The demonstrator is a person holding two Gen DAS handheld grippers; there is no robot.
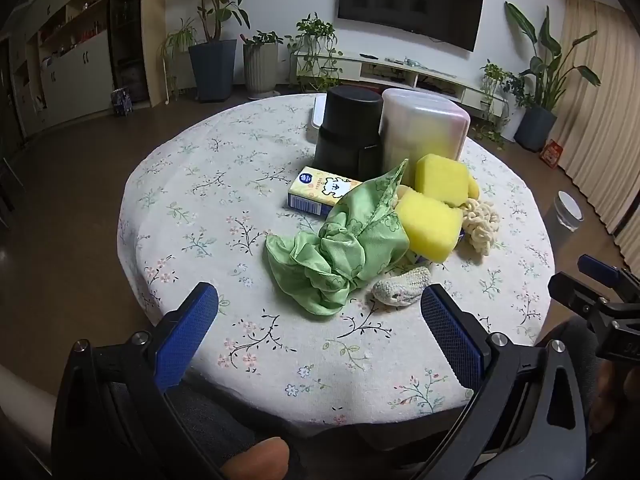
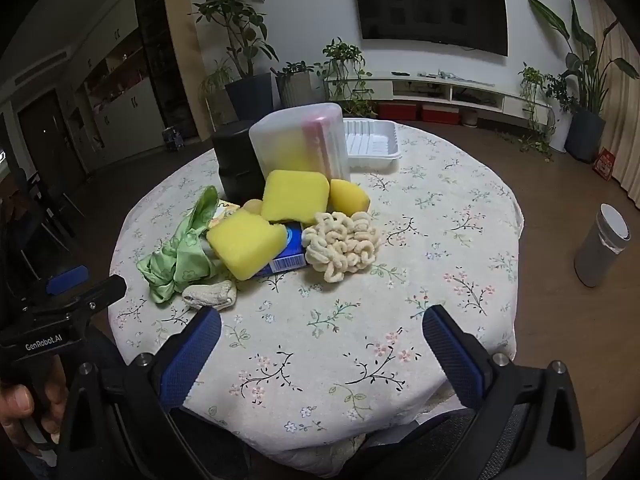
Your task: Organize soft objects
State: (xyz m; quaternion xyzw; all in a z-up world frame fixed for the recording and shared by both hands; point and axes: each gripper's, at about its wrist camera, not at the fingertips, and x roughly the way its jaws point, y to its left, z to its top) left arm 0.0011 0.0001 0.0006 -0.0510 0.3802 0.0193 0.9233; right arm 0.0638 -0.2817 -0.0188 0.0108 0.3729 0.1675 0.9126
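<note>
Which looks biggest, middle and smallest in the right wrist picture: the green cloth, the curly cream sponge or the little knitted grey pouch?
1. Crumpled green cloth and looped cream sponge: they look about alike, so I won't rank them.
2. Small knitted grey pouch: clearly smallest, though it lies nearest the camera.

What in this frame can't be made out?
- Frosted container contents: only yellow and pink blurs through its wall, both views.
- Blue box: mostly hidden under sponges, right view.
- Tissue pack print: too small, left view.
- White tray: mostly hidden behind containers, left view.
</note>
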